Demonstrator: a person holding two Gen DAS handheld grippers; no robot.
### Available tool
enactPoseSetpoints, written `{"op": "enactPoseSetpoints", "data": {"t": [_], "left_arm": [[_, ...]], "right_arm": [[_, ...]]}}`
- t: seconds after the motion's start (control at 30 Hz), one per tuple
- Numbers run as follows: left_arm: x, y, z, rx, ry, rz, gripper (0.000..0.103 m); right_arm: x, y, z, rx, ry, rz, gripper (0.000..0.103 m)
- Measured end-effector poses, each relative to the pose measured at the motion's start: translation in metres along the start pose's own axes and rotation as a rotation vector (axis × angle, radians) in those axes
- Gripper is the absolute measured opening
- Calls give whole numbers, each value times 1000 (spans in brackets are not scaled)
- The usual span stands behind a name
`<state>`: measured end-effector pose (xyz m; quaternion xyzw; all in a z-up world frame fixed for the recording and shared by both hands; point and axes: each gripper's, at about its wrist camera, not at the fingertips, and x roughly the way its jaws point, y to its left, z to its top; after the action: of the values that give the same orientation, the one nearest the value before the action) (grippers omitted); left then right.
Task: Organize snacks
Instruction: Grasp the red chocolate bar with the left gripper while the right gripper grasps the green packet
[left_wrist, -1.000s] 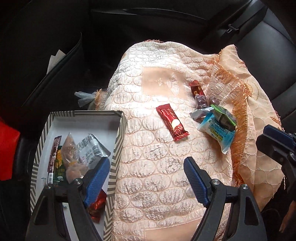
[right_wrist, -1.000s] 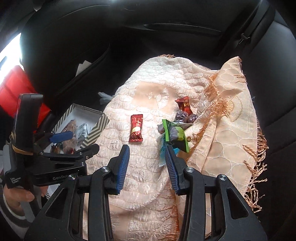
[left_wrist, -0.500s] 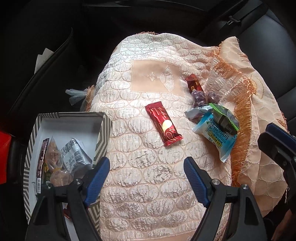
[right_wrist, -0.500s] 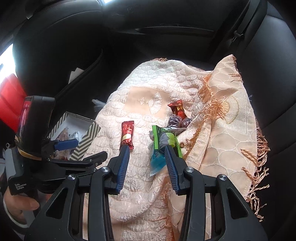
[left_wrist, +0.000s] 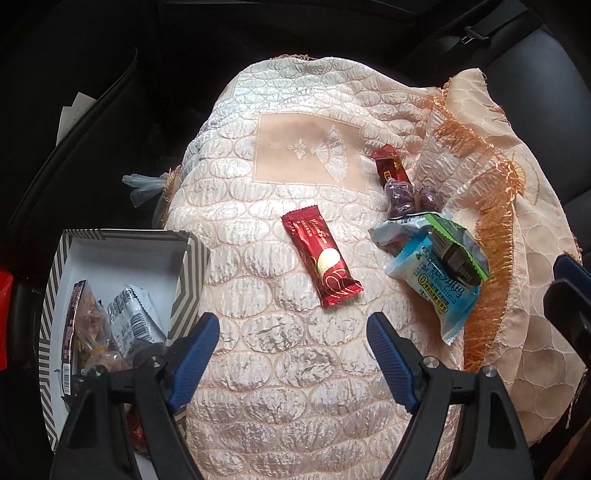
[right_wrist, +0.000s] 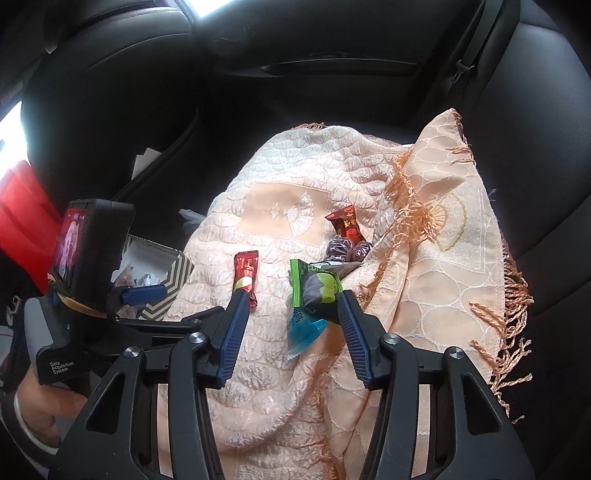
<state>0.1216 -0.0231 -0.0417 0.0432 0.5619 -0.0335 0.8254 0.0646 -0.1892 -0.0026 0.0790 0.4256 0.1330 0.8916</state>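
Both wrist cameras look steeply down and close over the cloth on the car seat. Each takes in the snacks and the box; the right view stands farther right.

Cloth as landmark, bar lying mid-cloth, packet pile right of bar, box holding snacks off cloth's left edge

Black leather car seat, seat belt, daylit window
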Motion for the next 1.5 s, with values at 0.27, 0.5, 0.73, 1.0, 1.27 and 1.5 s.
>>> {"op": "enactPoseSetpoints", "data": {"t": [0.27, 0.5, 0.73, 1.0, 1.27, 1.5], "left_arm": [[14, 10, 18, -94, 33, -20, 84], [29, 6, 32, -124, 65, -23, 84], [41, 1, 42, -150, 72, -16, 84], [52, -3, 47, -150, 80, 6, 84], [57, -3, 52, -156, 89, 11, 84], [59, -1, 54, -153, 86, 21, 84]], "right_arm": [[7, -10, -3, 24, 1, 4, 50], [11, -13, -4, 35, -11, 17, 50], [14, -12, -4, 32, -7, 18, 50], [14, -17, -3, 58, -22, 21, 50], [12, -19, -2, 64, -34, 19, 50], [7, -26, -2, 102, -64, 21, 50]]}}
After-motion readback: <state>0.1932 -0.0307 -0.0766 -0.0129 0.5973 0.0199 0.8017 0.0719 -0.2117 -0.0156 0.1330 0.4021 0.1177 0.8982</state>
